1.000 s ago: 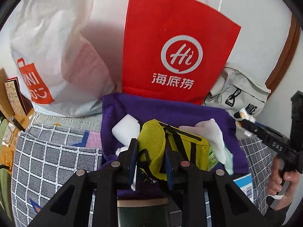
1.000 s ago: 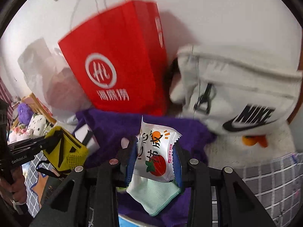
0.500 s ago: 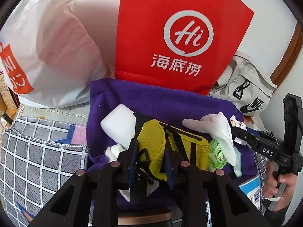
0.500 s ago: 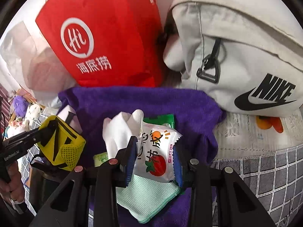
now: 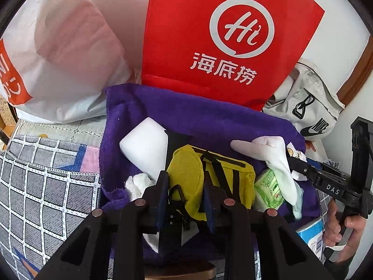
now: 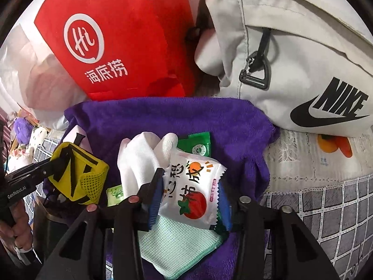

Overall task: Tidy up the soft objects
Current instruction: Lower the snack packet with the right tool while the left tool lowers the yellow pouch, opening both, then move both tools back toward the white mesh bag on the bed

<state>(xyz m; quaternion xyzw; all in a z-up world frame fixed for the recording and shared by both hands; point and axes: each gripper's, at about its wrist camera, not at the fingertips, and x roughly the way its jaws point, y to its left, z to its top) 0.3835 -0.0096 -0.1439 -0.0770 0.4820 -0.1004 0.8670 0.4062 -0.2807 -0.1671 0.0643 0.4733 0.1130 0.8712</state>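
Now we have both grippers low over the purple towel (image 5: 209,121), which seems to serve as the collecting spot for the soft things. Our left gripper (image 5: 185,193) holds the yellow pouch (image 5: 209,177), its fingers narrow and pressed on the pouch's near edge, so the pouch hangs just above the towel beside the white block (image 5: 144,147). Our right gripper (image 6: 190,198) carries the snack packet (image 6: 193,191) (white, with a tomato printed on it); its fingers are opening, and the packet sits between them, tilted over the mint cloth (image 6: 177,247) and the white sock (image 6: 139,158). Whether the pads are already clear of the wrapper we cannot quite tell, since the packet hides their inner faces. We judge this the release step: each item is brought down close to the pile before letting go, so that it lands on the towel rather than sliding toward the red paper bag (image 6: 121,37) or the grey Nike bag (image 6: 291,65).
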